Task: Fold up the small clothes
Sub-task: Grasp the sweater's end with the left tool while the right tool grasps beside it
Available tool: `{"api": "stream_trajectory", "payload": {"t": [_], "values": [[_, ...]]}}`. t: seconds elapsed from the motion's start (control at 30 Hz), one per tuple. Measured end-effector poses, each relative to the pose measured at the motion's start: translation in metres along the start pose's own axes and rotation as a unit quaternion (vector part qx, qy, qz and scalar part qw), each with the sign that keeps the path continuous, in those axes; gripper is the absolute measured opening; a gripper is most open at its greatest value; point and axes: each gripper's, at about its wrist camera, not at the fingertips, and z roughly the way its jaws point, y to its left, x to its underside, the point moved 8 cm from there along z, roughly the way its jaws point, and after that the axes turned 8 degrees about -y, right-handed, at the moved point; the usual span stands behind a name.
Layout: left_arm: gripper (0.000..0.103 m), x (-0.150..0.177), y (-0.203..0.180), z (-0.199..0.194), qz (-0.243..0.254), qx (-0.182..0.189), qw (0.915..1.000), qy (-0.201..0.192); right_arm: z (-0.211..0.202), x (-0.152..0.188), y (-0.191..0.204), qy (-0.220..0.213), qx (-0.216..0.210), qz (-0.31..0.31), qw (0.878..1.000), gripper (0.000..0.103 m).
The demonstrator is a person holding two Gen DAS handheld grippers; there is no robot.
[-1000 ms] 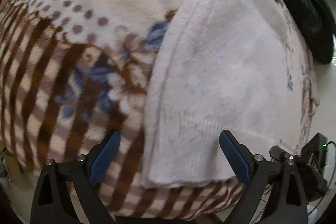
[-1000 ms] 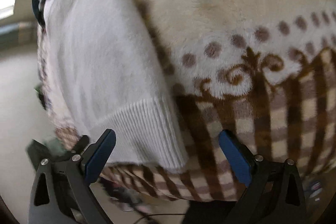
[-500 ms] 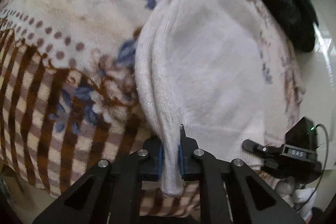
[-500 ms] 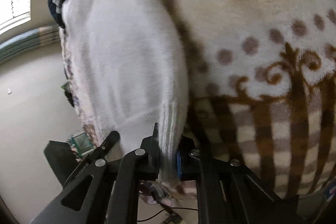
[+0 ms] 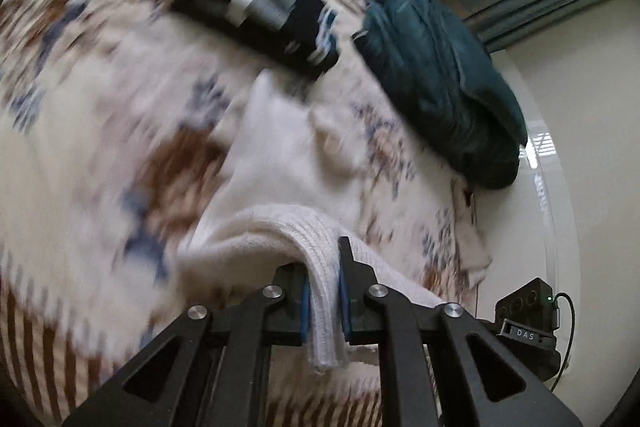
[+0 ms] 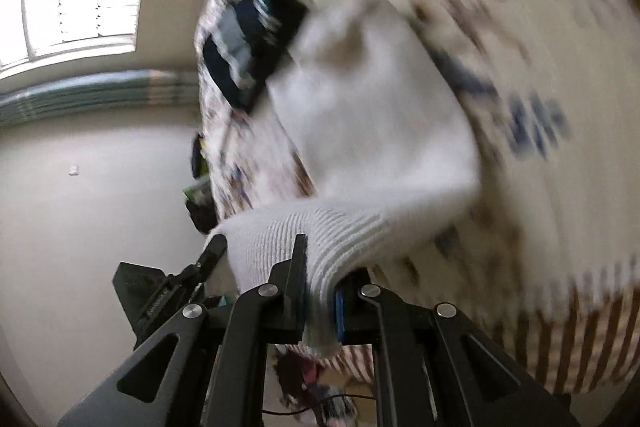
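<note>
The left gripper (image 5: 323,297) and right gripper (image 6: 320,301) each clamp a ribbed hem corner of the white sweater (image 5: 280,155), lifted off the patterned blanket (image 5: 100,99) near folded dark clothes (image 5: 260,3).

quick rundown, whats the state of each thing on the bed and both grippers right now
left gripper: shut on the ribbed hem of the white sweater
right gripper: shut on the same hem, at its other corner
white sweater: hem end lifted off the blanket, far end lying on it
dark striped garment: folded, lying flat beyond the sweater
dark teal garment: unfolded heap at the bed's edge
patterned blanket: spread over the bed
</note>
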Motion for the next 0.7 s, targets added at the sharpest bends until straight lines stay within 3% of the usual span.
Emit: {"api": "stream_trajectory", "payload": {"t": [0.2, 0.3, 0.33, 0.37, 0.4, 0.43, 0.5, 0.53, 0.7], "values": [[0.010, -0.094, 0.003, 0.088, -0.021, 0.009, 0.9997, 0.009, 0.055, -0.123, 0.043, -0.046, 0.009, -0.001, 0.999, 0.011], [0.022, -0.130, 0.023, 0.132, -0.073, 0.022, 0.9969, 0.023, 0.096, -0.177, 0.034, -0.048, -0.006, 0.051, 0.998, 0.016], [0.031, -0.144, 0.031, 0.144, -0.090, 0.024, 0.9954, 0.020, 0.109, -0.193, 0.026, -0.044, -0.009, 0.078, 0.996, 0.018], [0.042, -0.151, 0.034, 0.146, -0.099, 0.034, 0.9944, 0.014, 0.116, -0.200, 0.019, -0.042, -0.017, 0.093, 0.995, 0.025], [0.049, -0.161, 0.038, 0.146, -0.107, 0.037, 0.9936, 0.003, 0.121, -0.208, 0.014, -0.040, -0.021, 0.106, 0.993, 0.045], [0.055, -0.168, 0.042, 0.146, -0.108, 0.033, 0.9936, -0.008, 0.122, -0.213, 0.011, -0.046, -0.022, 0.109, 0.993, 0.053], [0.055, -0.175, 0.049, 0.144, -0.097, 0.029, 0.9947, -0.018, 0.115, -0.220, 0.009, -0.062, -0.029, 0.096, 0.993, 0.077], [0.055, -0.175, 0.053, 0.144, -0.086, 0.017, 0.9960, -0.019, 0.113, -0.222, 0.008, -0.065, -0.029, 0.085, 0.994, 0.080], [0.056, -0.147, 0.071, 0.164, -0.009, -0.059, 0.9979, 0.027, 0.118, -0.212, -0.027, -0.033, 0.085, 0.013, 0.996, 0.080]]}}
